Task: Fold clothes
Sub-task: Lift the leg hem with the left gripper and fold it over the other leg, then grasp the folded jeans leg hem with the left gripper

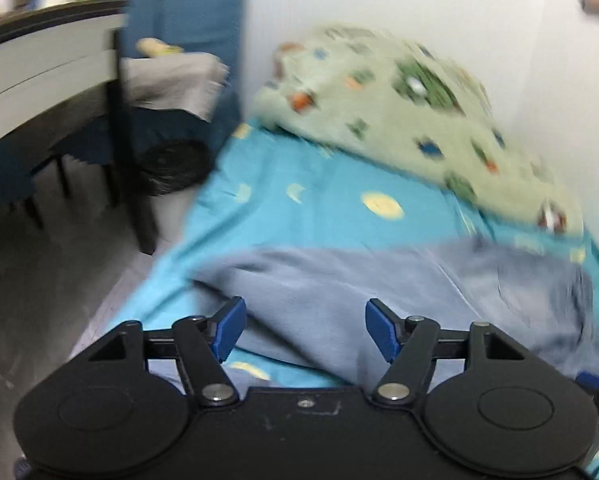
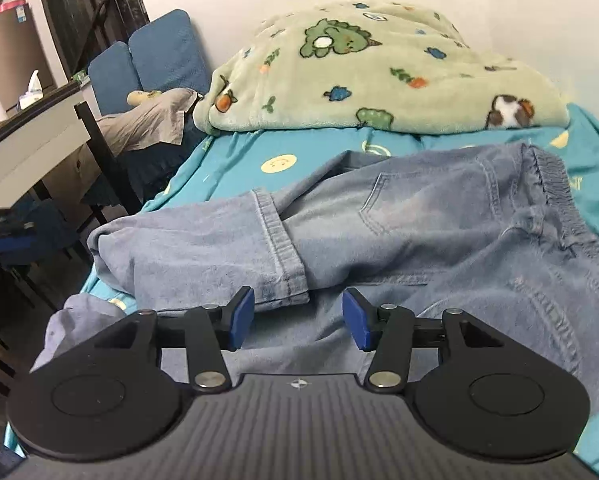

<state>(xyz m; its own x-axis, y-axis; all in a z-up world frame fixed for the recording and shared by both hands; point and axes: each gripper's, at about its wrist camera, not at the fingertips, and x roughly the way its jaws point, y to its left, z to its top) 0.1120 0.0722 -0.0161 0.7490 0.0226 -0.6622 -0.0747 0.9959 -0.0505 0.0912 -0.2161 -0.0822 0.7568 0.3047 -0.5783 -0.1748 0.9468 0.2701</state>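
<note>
One pair of jeans lies mid-frame on the blue sheet, a hemmed leg folded across it. Both the right gripper and left gripper hover over denim, fingers spread, grasping nothing. A green blanket fills the upper centre.

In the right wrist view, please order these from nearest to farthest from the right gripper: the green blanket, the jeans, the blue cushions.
From the right gripper:
1. Jeans, lying on the bed directly ahead and under the open fingers.
2. Green blanket, bunched at the far end of the bed, behind the jeans.
3. Blue cushions, far left, against the wall beyond the bed.
</note>
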